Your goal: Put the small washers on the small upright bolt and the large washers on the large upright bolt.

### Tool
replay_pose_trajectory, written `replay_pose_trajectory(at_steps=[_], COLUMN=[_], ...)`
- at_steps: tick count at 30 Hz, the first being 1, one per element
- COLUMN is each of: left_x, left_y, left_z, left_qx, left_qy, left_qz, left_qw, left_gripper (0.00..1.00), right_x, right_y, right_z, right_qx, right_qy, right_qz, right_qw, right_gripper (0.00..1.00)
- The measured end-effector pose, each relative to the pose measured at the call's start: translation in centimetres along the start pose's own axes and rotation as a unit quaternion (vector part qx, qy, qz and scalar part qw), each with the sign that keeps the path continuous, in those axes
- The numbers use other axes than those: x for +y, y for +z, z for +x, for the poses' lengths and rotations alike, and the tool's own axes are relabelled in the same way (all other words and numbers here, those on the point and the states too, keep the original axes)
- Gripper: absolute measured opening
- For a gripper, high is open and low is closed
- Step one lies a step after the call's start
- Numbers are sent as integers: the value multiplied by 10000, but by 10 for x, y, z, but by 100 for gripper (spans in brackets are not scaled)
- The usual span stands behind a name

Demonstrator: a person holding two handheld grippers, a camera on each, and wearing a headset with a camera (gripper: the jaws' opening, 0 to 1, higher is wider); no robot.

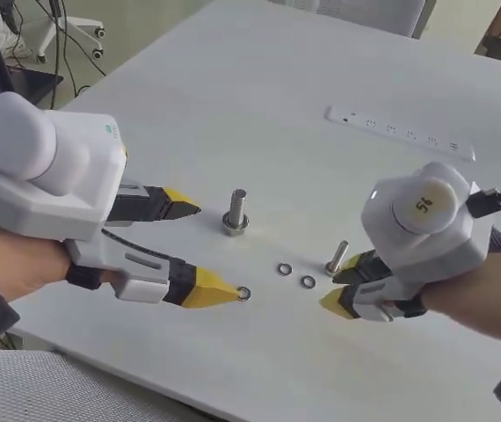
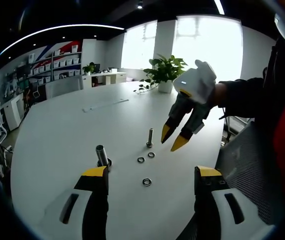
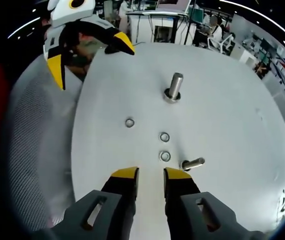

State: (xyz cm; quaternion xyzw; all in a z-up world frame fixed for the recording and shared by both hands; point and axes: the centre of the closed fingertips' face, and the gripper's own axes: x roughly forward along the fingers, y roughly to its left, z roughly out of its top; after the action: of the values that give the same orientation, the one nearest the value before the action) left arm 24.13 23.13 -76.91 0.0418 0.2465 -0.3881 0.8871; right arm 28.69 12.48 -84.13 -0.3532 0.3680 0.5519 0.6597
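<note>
As nothing is gripped at this moment, we enter every item as loose stock on the white tabletop [image 1: 259, 97].

1. Large steel bolt [image 1: 236, 214]: threaded and stood upright on its head near centre, so washers can drop over the shank. We cannot tell whether the collar at its foot is the head alone or washers already stacked.
2. Small steel bolt [image 1: 337, 258]: likewise upright, set to the right and well apart from the first.
3. Steel ring washers [image 1: 285, 269]: three, lying flat. Two sit as a pair between the bolts, near the small one. The lone washer [image 1: 244, 294] lies further left.
4. Left gripper [image 1: 215, 252]: jaws spread wide, with the lower yellow tip just beside the lone washer. In the left gripper view that washer lies ahead, between the jaws. We judge this stance is set for closing on it.
5. Right gripper [image 1: 331, 290]: jaws narrowly parted with nothing between them, and the tips just beside the small bolt. We judge it is stationed there for the pair.
6. White power strip [image 1: 400, 132]: at the far side of the table, no part of the work.
</note>
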Motion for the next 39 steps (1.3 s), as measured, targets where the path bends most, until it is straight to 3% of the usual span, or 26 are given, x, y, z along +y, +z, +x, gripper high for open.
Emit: replay_pose_trajectory(at_steps=[4, 10, 20, 39], left_x=[1, 2, 3, 2], left_y=[0, 1, 2, 0], left_z=[0, -1, -1, -2], left_qx=[-1, -20, -37, -59], left_qy=[12, 19, 19, 13], left_qz=[5, -14, -31, -38], left_qw=[10000, 10000, 10000, 10000], left_gripper=[69, 69, 69, 68], right_x=[-3, -12, -18, -16], right_y=[7, 9, 6, -1], right_z=[8, 20, 35, 43], right_qx=[-21, 157, 334, 480], right_qy=[8, -102, -82, -6], right_qz=[-51, -240, -180, -58], right_qw=[10000, 9995, 9992, 9988], right_gripper=[21, 21, 20, 18])
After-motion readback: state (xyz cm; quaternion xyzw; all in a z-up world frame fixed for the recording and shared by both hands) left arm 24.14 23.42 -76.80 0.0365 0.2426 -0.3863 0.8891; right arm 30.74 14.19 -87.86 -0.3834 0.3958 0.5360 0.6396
